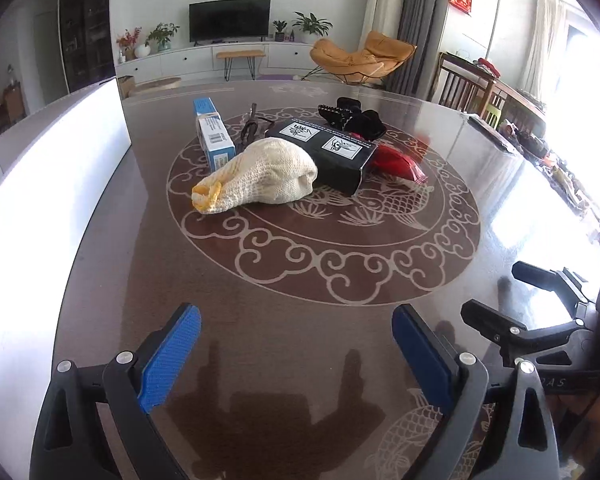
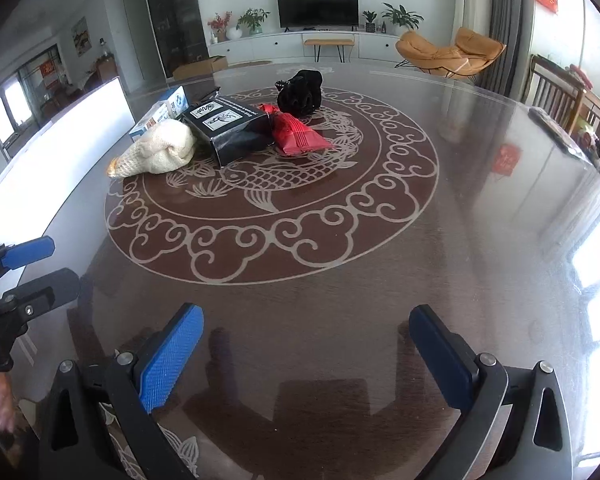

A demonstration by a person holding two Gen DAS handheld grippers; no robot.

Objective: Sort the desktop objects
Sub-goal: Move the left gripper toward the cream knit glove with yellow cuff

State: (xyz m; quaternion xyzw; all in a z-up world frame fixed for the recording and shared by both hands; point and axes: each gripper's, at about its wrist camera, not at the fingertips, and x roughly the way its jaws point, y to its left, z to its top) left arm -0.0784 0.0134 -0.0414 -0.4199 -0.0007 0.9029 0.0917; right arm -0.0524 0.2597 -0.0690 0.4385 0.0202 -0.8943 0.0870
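Note:
A pile of objects lies at the far middle of the round table: a cream knitted glove (image 1: 262, 178) (image 2: 160, 150), a black box (image 1: 328, 154) (image 2: 230, 130), a red packet (image 1: 398, 162) (image 2: 298, 136), a black glove (image 1: 356, 118) (image 2: 300, 94), a blue-white box (image 1: 212, 132) (image 2: 162, 112) and a dark metal tool (image 1: 252, 124). My left gripper (image 1: 296, 320) is open and empty above the near table. My right gripper (image 2: 306, 320) is open and empty, also near. Each gripper shows at the edge of the other's view.
The brown glass-topped table (image 1: 340, 256) (image 2: 480, 220) has a carved fish medallion. A white panel (image 1: 48, 184) borders the table's left side. Wooden chairs (image 1: 468, 92) and clutter stand at the right. A TV (image 2: 318, 6) and an orange lounge chair (image 2: 452, 54) are far behind.

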